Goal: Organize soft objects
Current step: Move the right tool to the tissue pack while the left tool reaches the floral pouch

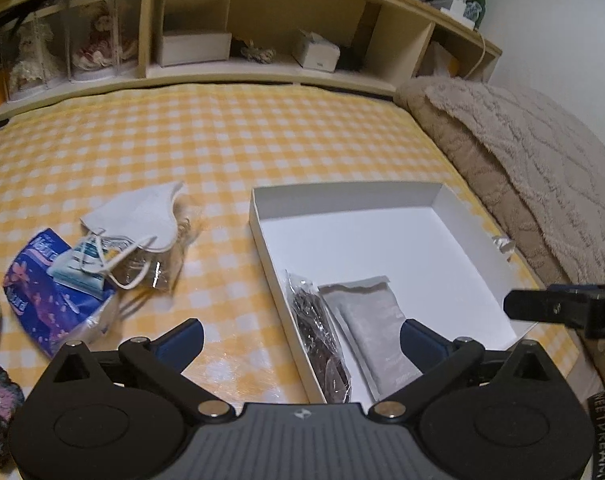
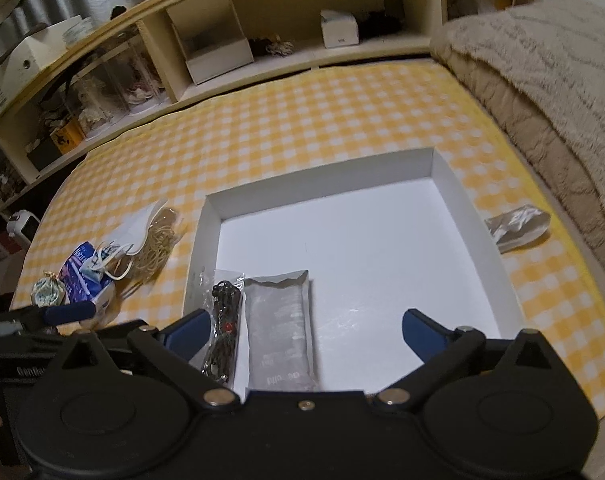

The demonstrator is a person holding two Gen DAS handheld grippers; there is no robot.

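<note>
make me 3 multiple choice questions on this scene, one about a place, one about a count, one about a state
1. Where does the grey pouch lie?
A. on the shelf
B. inside the white box, near its left wall
C. on the beige blanket

2. How many packets lie inside the white box?
A. two
B. none
C. five

3. What is the state of the right claw?
A. shut on the grey pouch
B. shut on nothing
C. open, holding nothing

Answers:
1. B, the pouch rests on the box floor beside the dark packet, which lies along the left wall.
2. A, only the grey pouch and the dark packet are in the box; the rest of its floor is bare.
3. C, its two blue fingers stand wide apart with nothing between them.
</note>
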